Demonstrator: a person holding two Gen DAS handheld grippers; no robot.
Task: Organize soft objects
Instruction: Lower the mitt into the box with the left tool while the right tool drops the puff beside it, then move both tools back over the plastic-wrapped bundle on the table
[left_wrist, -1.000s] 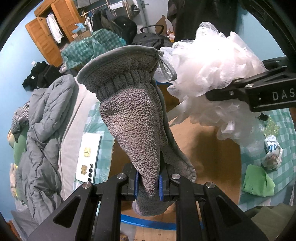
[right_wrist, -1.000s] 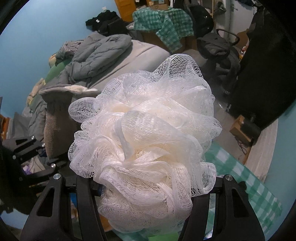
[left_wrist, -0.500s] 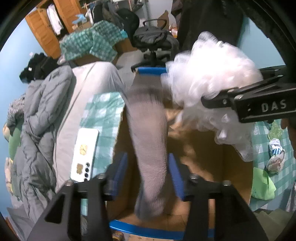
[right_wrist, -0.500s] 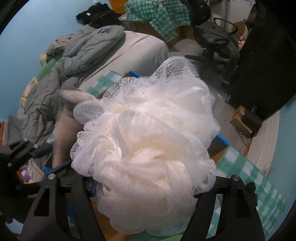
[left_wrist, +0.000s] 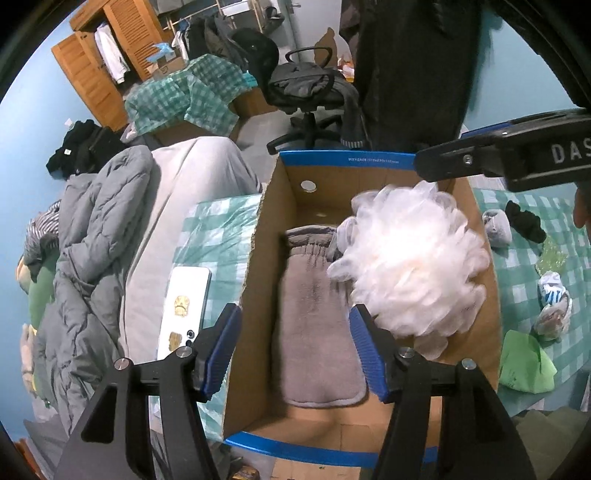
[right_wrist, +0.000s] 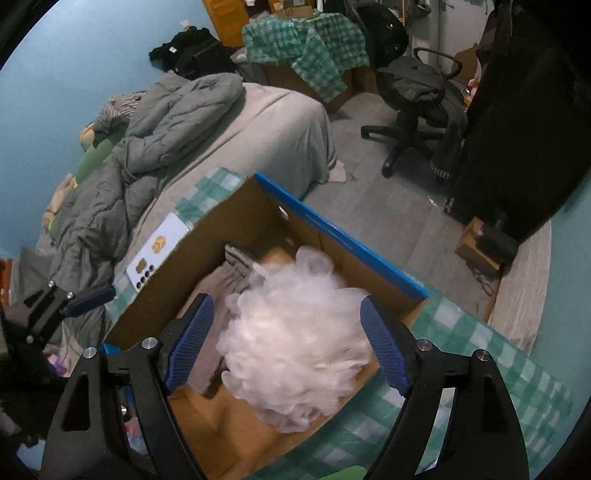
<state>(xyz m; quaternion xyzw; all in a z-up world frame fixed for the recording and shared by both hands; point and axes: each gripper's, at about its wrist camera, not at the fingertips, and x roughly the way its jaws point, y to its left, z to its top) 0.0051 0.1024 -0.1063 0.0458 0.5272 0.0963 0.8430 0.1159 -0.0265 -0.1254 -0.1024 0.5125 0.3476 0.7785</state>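
A grey bath mitt (left_wrist: 317, 325) lies flat on the floor of an open cardboard box (left_wrist: 266, 206) with blue rims. A white mesh loofah (left_wrist: 413, 266) is in the box to the mitt's right, blurred. My left gripper (left_wrist: 295, 349) is open and empty above the box's near end, over the mitt. My right gripper (right_wrist: 286, 343) is open above the box with the loofah (right_wrist: 299, 354) loose below its pads; the mitt (right_wrist: 221, 291) shows beside it. The right gripper's arm (left_wrist: 517, 162) crosses the left wrist view at upper right.
The box sits on a green checked cloth (left_wrist: 214, 229) on a bed. A white phone (left_wrist: 184, 306) lies left of the box. Rolled socks (left_wrist: 498, 229), a black item (left_wrist: 524, 221) and a green cloth (left_wrist: 524, 365) lie to its right. A grey duvet (left_wrist: 92, 258) is piled at left.
Both grippers have opened. The mitt has dropped from the left gripper into the box and the loofah has fallen from the right gripper into the box.
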